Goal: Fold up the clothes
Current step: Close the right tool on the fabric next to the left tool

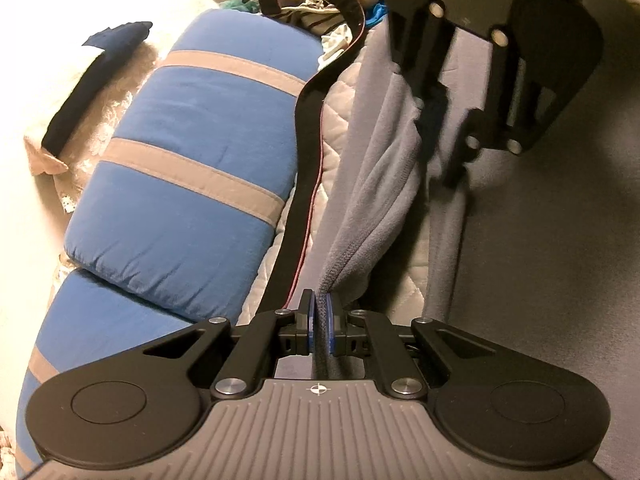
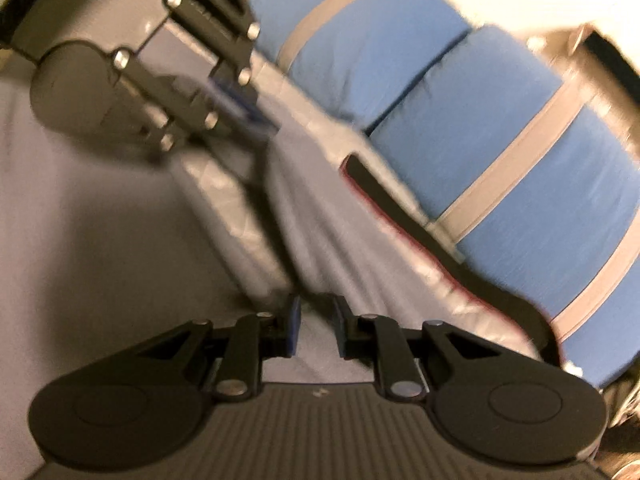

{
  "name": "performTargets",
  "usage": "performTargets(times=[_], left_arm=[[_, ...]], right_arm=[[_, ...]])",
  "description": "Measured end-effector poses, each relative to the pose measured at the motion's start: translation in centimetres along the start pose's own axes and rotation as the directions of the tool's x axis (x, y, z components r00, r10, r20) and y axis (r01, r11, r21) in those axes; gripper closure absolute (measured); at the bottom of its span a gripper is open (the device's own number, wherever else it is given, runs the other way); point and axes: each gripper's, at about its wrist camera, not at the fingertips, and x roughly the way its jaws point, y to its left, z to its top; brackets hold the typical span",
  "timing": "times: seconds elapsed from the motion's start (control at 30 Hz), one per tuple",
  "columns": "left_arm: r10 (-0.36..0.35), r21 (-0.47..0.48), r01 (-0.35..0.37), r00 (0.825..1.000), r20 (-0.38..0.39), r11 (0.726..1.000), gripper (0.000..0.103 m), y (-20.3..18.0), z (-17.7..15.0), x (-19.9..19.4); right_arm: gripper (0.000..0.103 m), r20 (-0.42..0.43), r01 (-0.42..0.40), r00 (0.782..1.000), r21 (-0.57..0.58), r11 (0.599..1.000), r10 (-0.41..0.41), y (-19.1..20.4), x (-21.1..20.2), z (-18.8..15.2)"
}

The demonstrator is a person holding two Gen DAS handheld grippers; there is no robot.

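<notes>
Pinching a ribbed hem of the one grey fleece garment [image 1: 384,184], the left gripper [image 1: 319,322] has its two blue pads pressed together on the fabric. The garment stretches in folds from there over the quilted bed [image 1: 344,92] to the right gripper [image 1: 430,116], whose jaws stand partly apart over the cloth; whether they pinch it cannot be told, as that view is blurred. Beside the garment lie two blue pillows [image 1: 192,152] with grey stripes, and one black strap [image 1: 296,184] with a red edge runs between pillows and garment. One dark folded cloth [image 1: 76,100] lies further off.
</notes>
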Motion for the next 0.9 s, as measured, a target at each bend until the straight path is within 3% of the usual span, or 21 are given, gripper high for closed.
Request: performTargets(times=[0.23,0.47,0.6,0.73,0.9], left_arm=[[-0.001,0.0,0.001,1.0,-0.001,1.0,0.097,0.1,-0.1,0.0],[-0.009,-0.009,0.009,1.0,-0.003,1.0,0.097,0.1,-0.2,-0.1],[-0.018,-0.018,0.017,1.0,-0.004,1.0,0.097,0.2,-0.3,-0.1],[-0.018,-0.007,0.018,1.0,-0.004,1.0,0.097,0.0,-0.4,-0.1],[-0.022,0.006,0.022,1.0,-0.005,1.0,0.097,-0.3,-0.6,-0.1]], right_arm=[[0.067,-0.003,0.087,0.996,-0.147,0.985,-0.088,1.2,0.5,0.2],[0.069,-0.018,0.149,0.986,-0.331,0.932,-0.164,3.5,1.2,-0.6],[0.083,-0.022,0.174,0.979,-0.422,0.89,-0.201,4.1,1.8,-0.9],[0.099,-0.035,0.151,0.983,-0.416,0.897,-0.182,3.0,1.2,-0.7],[0.1,-0.04,0.113,0.99,-0.37,0.922,-0.138,1.2,0.1,-0.1]])
